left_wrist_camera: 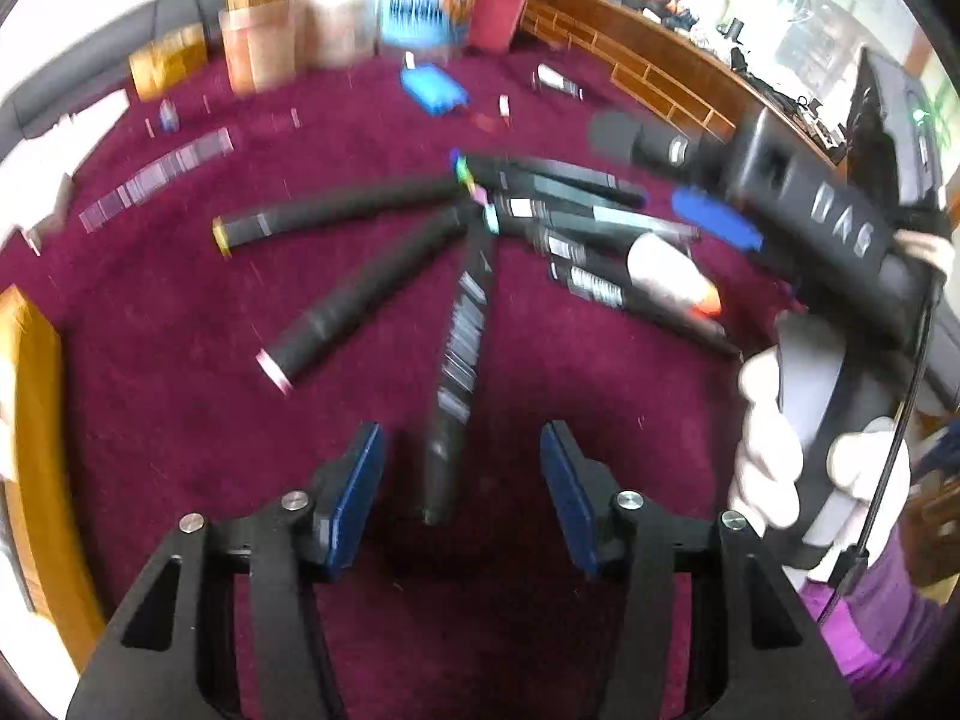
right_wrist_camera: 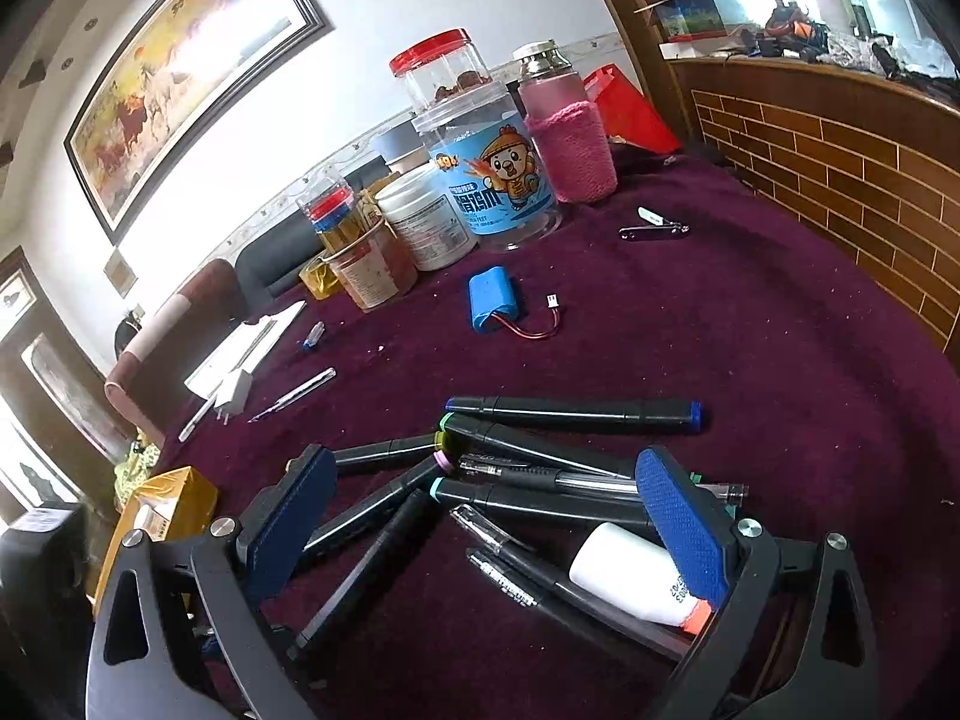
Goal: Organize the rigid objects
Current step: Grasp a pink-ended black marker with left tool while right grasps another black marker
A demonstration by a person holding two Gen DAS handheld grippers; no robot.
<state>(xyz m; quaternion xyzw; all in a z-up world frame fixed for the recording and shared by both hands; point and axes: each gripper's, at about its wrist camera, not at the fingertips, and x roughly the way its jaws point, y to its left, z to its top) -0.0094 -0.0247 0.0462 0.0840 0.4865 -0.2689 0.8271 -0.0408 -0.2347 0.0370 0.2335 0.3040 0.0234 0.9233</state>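
Note:
Several black markers and pens (left_wrist_camera: 540,222) lie fanned out on the maroon tablecloth (left_wrist_camera: 180,360), with a white glue bottle with an orange cap (left_wrist_camera: 672,276) among them. My left gripper (left_wrist_camera: 462,492) is open, its jaws on either side of the near end of one black marker (left_wrist_camera: 456,372) that lies on the cloth. My right gripper (right_wrist_camera: 486,516) is open and empty, hovering over the same pile of markers (right_wrist_camera: 540,468) and the glue bottle (right_wrist_camera: 630,576). The right gripper also shows in the left wrist view (left_wrist_camera: 714,216), held by a white-gloved hand.
A blue battery pack (right_wrist_camera: 495,300) with red wires, nail clippers (right_wrist_camera: 654,231), a white charger (right_wrist_camera: 234,390) and thin pens lie farther back. Jars, a blue-labelled tub (right_wrist_camera: 492,180) and a pink-sleeved flask (right_wrist_camera: 570,138) stand at the far edge. A yellow box (right_wrist_camera: 162,504) sits at the left.

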